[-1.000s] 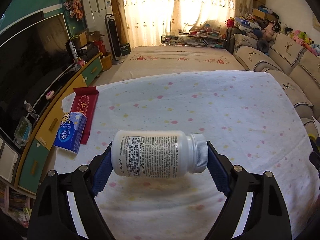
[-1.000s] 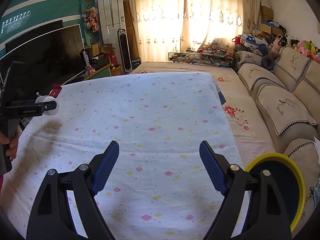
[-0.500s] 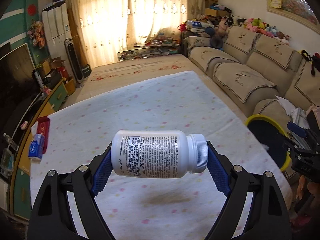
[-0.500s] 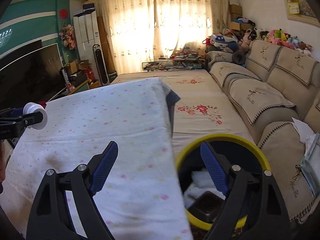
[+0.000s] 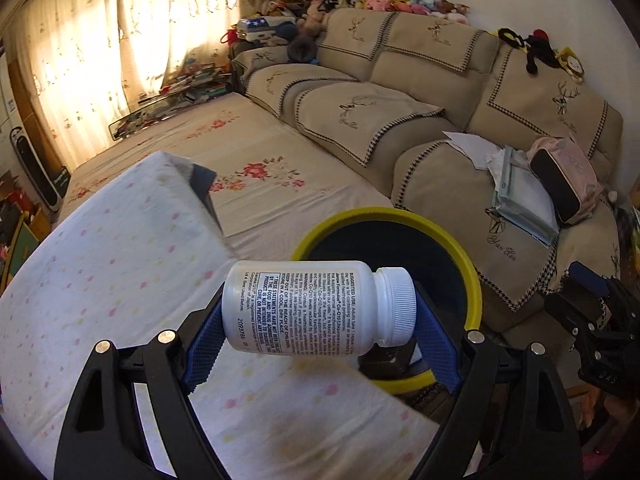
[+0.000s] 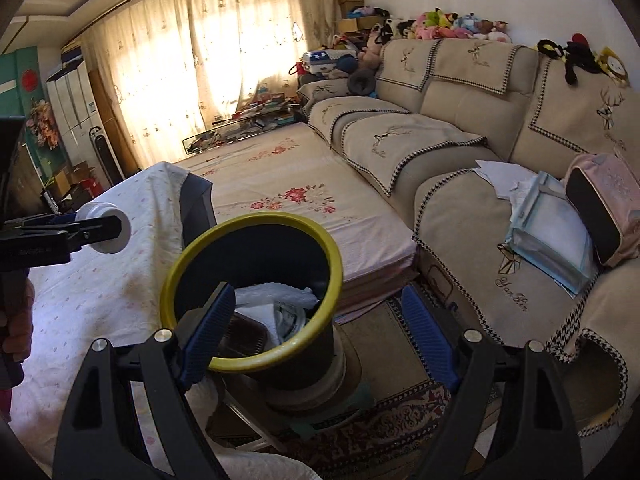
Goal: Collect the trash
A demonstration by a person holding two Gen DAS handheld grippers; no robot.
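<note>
Beige sofa (image 6: 460, 92) w/ plush toys (image 6: 448, 24) on top; sunlit curtains (image 6: 200, 52); floral mat (image 6: 280, 168).

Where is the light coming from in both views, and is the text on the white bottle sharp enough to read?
Left wrist view: backlight from the curtains, washed out there; the white bottle label is sharp, large print readable. Right wrist view: same curtain glare; the bin interior is dark; strong fisheye bending at the edges.

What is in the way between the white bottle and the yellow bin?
Nothing that shows. The left tongs hold the white bottle sideways above the table edge, right beside the open bin. Trash lies inside it, well below the rim.
</note>
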